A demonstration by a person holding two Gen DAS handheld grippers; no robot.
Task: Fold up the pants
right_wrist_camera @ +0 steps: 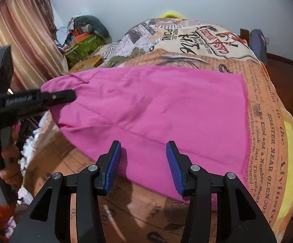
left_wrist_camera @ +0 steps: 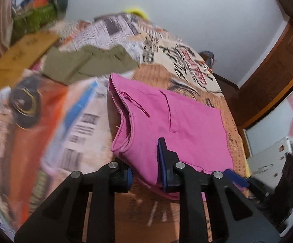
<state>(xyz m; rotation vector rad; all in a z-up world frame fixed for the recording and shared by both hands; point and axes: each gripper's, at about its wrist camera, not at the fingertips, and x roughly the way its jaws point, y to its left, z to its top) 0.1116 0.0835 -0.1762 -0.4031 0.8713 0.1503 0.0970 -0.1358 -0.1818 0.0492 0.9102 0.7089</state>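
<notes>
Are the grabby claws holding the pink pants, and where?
The left gripper pinches the pink pants at the waist end. The right gripper is open, holding nothing.

Left claw [left_wrist_camera: 144,170] clamped on a fold of the pink pants [left_wrist_camera: 178,125], blue pads pressed into the cloth from either side; seen from the right wrist camera reaching in from the left, gripped by a bare hand [right_wrist_camera: 9,162] on its handle. Right claw [right_wrist_camera: 142,166] spread wide, blue fingers [right_wrist_camera: 113,166] well apart, poised low over the near edge of the fabric, nothing between them.
</notes>
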